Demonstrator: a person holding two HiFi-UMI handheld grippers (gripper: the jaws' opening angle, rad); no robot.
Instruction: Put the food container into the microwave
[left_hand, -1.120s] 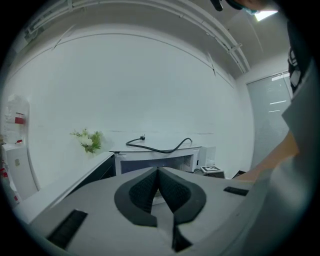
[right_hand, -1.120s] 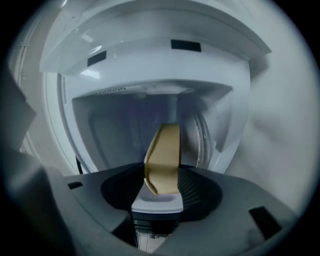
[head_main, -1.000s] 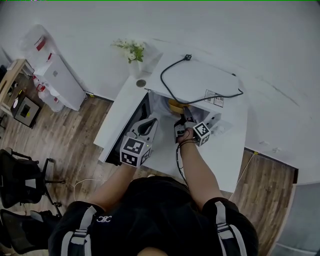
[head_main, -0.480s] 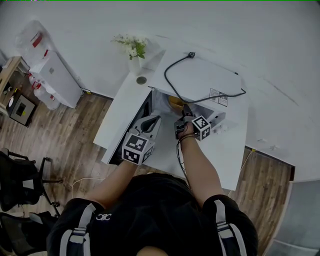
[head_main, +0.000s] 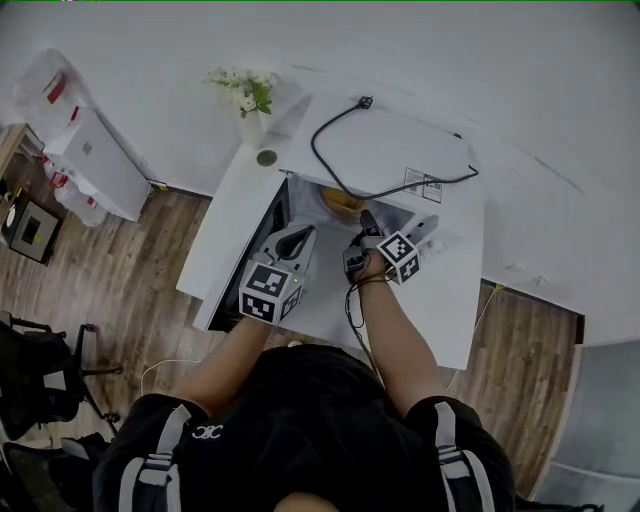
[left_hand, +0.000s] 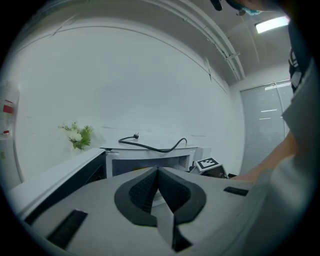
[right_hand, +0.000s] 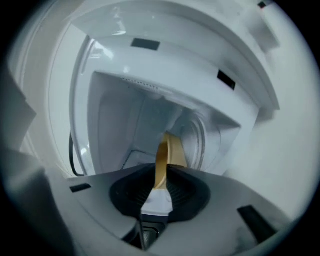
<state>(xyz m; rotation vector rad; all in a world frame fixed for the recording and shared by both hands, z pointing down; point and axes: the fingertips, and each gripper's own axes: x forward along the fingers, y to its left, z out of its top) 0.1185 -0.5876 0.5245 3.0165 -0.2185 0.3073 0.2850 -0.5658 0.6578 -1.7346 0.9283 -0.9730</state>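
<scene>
The white microwave (head_main: 392, 150) stands open on the white table, its door (left_hand: 75, 175) swung out to the left. Inside lies the yellowish food container (head_main: 343, 200). My right gripper (head_main: 366, 222) reaches into the opening. Its jaws have just been closing, and in the right gripper view they (right_hand: 161, 175) pinch the container's yellow rim (right_hand: 170, 150). My left gripper (head_main: 297, 238) hovers in front of the door, short of the opening. In the left gripper view its pads meet at the tips (left_hand: 158, 171) with nothing between them.
A black power cable (head_main: 340, 170) lies coiled on the microwave's top. A vase of white flowers (head_main: 245, 95) and a small round object (head_main: 266, 157) stand at the table's back left corner. Wooden floor surrounds the table, with chairs at far left.
The head view has shifted a little. Both grippers stay at about the same places by the microwave's mouth, and the right gripper's marker cube has turned slightly.
</scene>
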